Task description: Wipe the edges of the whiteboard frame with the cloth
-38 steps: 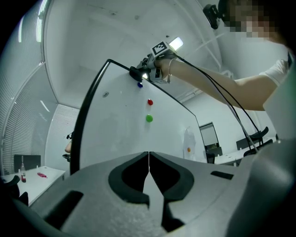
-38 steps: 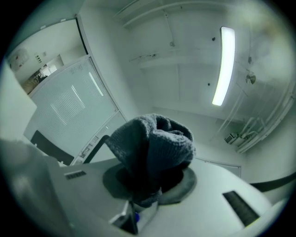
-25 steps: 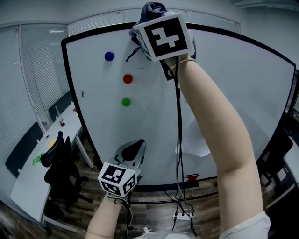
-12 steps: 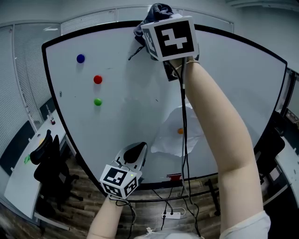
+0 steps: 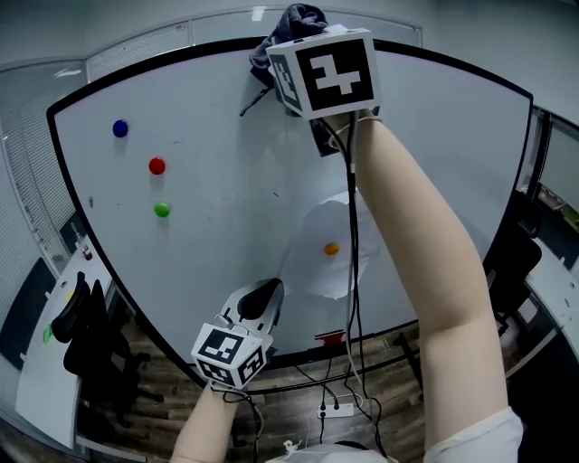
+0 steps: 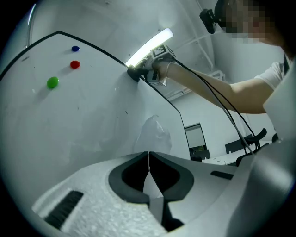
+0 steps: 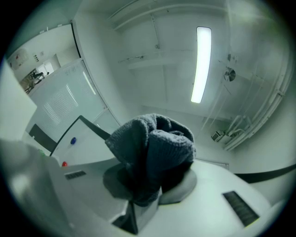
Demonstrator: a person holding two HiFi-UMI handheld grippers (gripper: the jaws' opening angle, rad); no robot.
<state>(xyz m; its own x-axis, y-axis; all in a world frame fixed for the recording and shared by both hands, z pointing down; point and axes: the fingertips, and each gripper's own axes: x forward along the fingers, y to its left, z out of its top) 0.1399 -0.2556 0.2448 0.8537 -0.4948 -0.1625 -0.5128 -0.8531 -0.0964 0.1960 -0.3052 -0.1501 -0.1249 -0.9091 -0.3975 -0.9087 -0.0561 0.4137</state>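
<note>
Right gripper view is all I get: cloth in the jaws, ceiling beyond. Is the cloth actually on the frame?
Observer: Yes. In the head view the cloth lies over the top edge of the whiteboard frame, near its middle.
Operator: Where is my other gripper?
Observer: The left gripper hangs low, before the board's bottom edge, jaws together with nothing between them.
Operator: Anything on the board that I can't see?
Observer: An orange magnet pins a pale sheet lower on the board.
</note>
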